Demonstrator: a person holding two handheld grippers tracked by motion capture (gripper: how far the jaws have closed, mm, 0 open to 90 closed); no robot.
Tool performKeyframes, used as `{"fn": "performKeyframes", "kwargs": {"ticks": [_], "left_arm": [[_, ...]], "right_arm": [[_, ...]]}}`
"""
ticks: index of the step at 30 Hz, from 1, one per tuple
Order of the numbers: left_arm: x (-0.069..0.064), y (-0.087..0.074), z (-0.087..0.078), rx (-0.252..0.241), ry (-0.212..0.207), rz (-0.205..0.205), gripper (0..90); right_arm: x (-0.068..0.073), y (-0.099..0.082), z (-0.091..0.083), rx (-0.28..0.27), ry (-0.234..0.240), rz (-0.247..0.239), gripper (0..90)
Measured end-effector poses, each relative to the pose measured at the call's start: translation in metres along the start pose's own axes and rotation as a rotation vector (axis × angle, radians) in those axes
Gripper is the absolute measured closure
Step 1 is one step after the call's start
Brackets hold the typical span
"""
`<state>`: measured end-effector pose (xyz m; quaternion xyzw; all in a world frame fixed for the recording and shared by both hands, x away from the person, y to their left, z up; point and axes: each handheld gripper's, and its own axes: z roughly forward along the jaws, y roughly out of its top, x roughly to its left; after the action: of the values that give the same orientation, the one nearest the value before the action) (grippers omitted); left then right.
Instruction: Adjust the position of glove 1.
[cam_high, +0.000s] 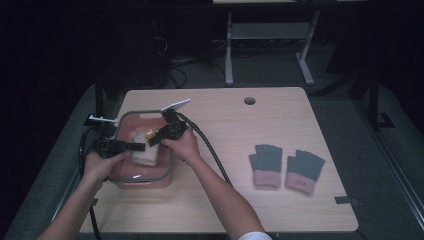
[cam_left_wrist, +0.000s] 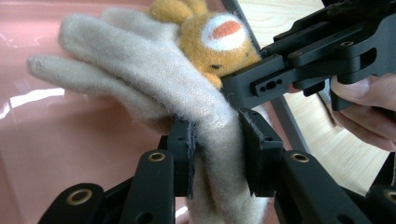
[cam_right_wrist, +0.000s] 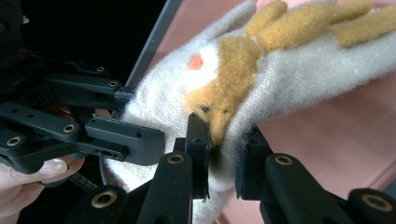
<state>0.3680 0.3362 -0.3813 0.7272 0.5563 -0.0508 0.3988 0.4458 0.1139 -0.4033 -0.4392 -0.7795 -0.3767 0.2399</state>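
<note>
Two grippers are clamped on one cream knitted glove (cam_high: 144, 148), and that shared hold is where trouble starts. Your left gripper (cam_left_wrist: 215, 156) has its jaws closed on a fold of the wool near the cuff end; your right gripper (cam_right_wrist: 223, 156) is closed on the orange plush animal patch (cam_right_wrist: 229, 88) sewn to the glove's back. The glove hangs over the pink plastic basin (cam_high: 145, 181), inside its grey handle frame (cam_high: 167, 172), as the high view shows, though the light there is poor and I cannot tell whether any of the wool touches the basin floor.

If you pull your hands apart, the strain runs through the patch stitching, not the knit, and the patch could tear loose or slip out of the right jaws. The left jaws hold only a thin pinch of fuzzy wool, which will likely slide free under a sideways tug. The gripper bodies sit very close together in both gripper views, so a twist of either wrist could knock one against the other and jar a grip open. A dropped glove would land in the basin. The grey-and-pink fingerless gloves (cam_high: 285, 167) lie well apart on the wooden table (cam_high: 240, 125).
</note>
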Motion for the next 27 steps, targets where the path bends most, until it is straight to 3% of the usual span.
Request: {"fn": "performKeyframes", "kwargs": {"ticks": [4,18,25,27], "left_arm": [[0.003,-0.003,0.000,0.006,0.013,-0.009,68.0],[0.003,-0.006,0.006,0.016,0.053,-0.040,68.3],[0.003,-0.006,0.008,0.026,0.077,-0.041,68.5],[0.002,-0.006,0.008,0.039,0.092,-0.025,68.7]], "right_arm": [[0.001,-0.001,0.000,0.028,-0.016,-0.006,75.3],[0.002,-0.001,0.000,0.047,-0.052,-0.006,75.3],[0.005,-0.001,-0.011,0.039,-0.057,-0.012,74.2],[0.005,-0.001,-0.014,0.041,-0.063,-0.018,73.3]]}}
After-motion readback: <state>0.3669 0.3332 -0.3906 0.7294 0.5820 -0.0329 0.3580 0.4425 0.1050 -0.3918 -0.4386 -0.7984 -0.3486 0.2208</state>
